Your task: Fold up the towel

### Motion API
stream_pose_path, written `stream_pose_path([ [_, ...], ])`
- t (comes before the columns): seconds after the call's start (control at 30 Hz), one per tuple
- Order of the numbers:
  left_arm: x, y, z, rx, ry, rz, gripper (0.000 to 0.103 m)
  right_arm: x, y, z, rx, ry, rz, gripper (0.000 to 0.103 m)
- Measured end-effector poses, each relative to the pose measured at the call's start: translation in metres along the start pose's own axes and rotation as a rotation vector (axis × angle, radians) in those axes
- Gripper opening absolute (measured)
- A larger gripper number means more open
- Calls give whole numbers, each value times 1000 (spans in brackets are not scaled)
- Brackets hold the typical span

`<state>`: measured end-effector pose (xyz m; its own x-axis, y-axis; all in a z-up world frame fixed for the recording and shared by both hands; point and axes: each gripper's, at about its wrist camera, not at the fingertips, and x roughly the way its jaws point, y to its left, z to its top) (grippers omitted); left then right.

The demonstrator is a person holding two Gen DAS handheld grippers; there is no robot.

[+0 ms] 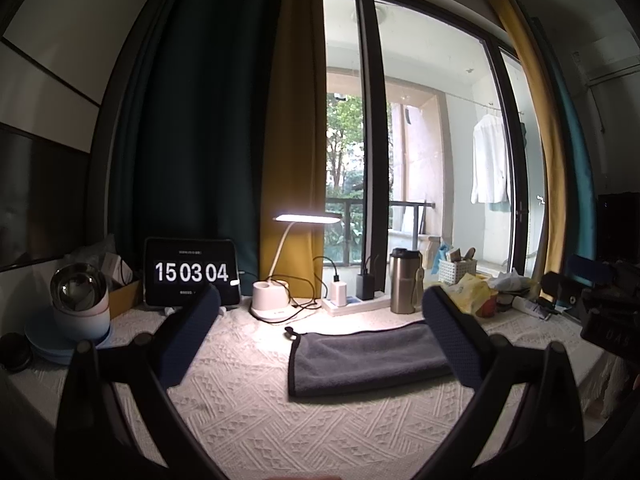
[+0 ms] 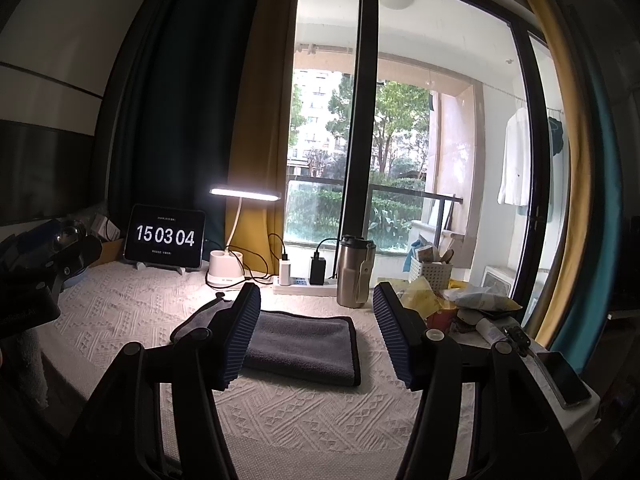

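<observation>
A grey towel (image 1: 368, 360) with a dark hem lies folded flat on the white textured tablecloth (image 1: 248, 408). It also shows in the right wrist view (image 2: 304, 346), with a hanging loop at its far left corner. My left gripper (image 1: 320, 308) is open and empty, held above the cloth to the left of and nearer than the towel. My right gripper (image 2: 316, 308) is open and empty, held above the towel's near side. Each gripper's body shows at the edge of the other's view.
At the back stand a clock tablet (image 1: 192, 273), a lit desk lamp (image 1: 280, 280), a power strip with chargers (image 1: 356, 300) and a steel tumbler (image 1: 405, 280). Stacked bowls (image 1: 78, 304) sit left. Snack bags and a basket (image 2: 436, 276) clutter the right, with a phone (image 2: 562, 378).
</observation>
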<state>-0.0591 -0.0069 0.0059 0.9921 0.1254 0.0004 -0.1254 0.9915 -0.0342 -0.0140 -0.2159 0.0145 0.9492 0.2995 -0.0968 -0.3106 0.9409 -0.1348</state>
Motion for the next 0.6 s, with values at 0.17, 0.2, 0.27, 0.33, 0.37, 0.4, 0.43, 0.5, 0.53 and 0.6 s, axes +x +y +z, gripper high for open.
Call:
stream_pose_path([
  [0.17,1,-1,0,-7,7,1,102,1,0,-1,2,3,1,62],
  [0.2,1,-1,0,-8,8,0,102,2,0,-1,3,4,1,62],
  [0.27,2,-2,0,-7,9,1,102,2,0,-2,5,6,2,62],
  [0.33,2,-2,0,-8,7,1,102,3,1,-3,6,8,3,62],
  [0.37,1,-2,0,-7,5,2,102,4,0,-3,7,8,3,62],
  [0.4,1,-2,0,-7,5,1,102,4,1,-3,9,11,5,62],
  [0.43,1,-2,0,-8,7,1,102,5,1,-4,11,13,6,62],
  [0.5,1,-3,-1,-8,8,2,102,5,2,-5,14,19,9,62],
  [0.53,2,-3,-1,-8,8,1,102,6,2,-5,16,20,10,62],
  [0.6,2,-3,-1,-7,14,-3,102,5,2,-6,18,22,11,63],
])
